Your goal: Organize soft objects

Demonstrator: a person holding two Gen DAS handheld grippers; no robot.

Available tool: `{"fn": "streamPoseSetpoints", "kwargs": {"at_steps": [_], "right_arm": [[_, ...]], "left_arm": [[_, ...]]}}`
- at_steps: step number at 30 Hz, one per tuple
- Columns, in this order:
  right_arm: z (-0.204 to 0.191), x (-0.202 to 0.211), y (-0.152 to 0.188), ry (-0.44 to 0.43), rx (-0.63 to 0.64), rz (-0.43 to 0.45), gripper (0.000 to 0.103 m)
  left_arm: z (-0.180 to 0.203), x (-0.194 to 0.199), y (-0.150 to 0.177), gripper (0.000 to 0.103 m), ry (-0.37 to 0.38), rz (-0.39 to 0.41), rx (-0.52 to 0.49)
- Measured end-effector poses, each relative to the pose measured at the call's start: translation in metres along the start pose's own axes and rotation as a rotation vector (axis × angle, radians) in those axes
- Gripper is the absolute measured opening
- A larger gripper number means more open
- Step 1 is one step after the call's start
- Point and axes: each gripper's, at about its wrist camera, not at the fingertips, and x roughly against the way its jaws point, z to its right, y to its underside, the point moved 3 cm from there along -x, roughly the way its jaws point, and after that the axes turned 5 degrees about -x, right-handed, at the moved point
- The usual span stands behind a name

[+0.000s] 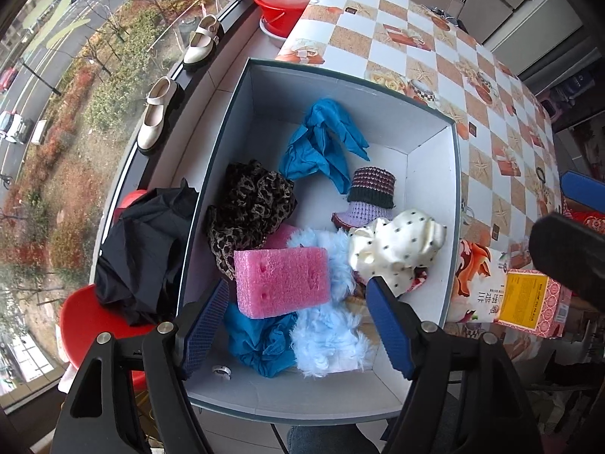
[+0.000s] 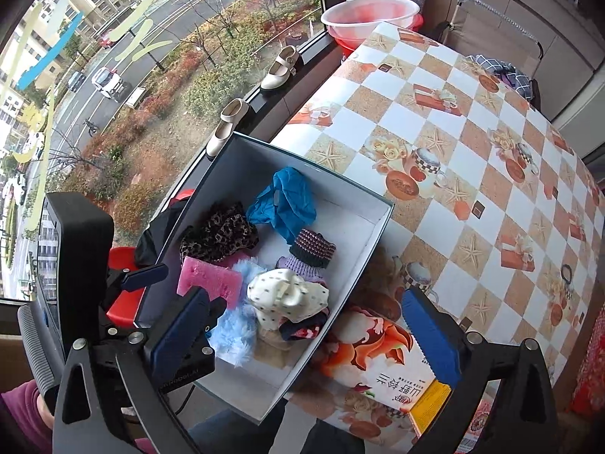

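Hovering my left tool, jaws apart, over the pink sponge in the box; my right tool is spread wide, seemingly empty.

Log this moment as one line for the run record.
left gripper: open above pink sponge | right gripper: open, empty | soft items in box

My left wrist view looks straight down, close over the open grey cardboard box; my right looks steeply down from higher, beside it; both share that box and the checkered tablecloth.
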Motion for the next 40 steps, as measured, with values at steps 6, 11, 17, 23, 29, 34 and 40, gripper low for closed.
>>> {"fn": "streamPoseSetpoints", "kwargs": {"at_steps": [6, 11, 17, 23, 29, 34, 40], "right_arm": [[0.000, 0.005, 0.009, -0.011, -0.025, 0.006, 0.102], [-0.001, 0.003, 0.011, -0.002, -0.032, -0.006, 0.102], [-0.004, 0.002, 0.011, -0.001, -0.034, -0.013, 0.102], [-0.008, 0.001, 0.013, -0.002, -0.034, -0.017, 0.102], [-0.010, -0.002, 0.014, 0.001, -0.046, -0.026, 0.102], [-0.012, -0.003, 0.014, 0.002, -0.049, -0.030, 0.102], [-0.012, -0.004, 0.014, 0.004, -0.060, -0.027, 0.102]], "left_arm": [[0.001, 0.004, -0.001, 0.078, 0.013, 0.008, 0.002], [0.001, 0.006, 0.001, 0.078, 0.005, 0.009, -0.001], [-0.001, 0.009, 0.001, 0.078, 0.009, 0.016, -0.003], [0.000, 0.011, 0.003, 0.079, -0.014, 0.022, -0.028], [0.000, 0.012, 0.006, 0.079, -0.012, 0.021, -0.044], [-0.003, 0.009, 0.009, 0.079, -0.020, 0.010, -0.044], [-0.007, 0.026, 0.009, 0.080, 0.042, 0.129, -0.037]]}}
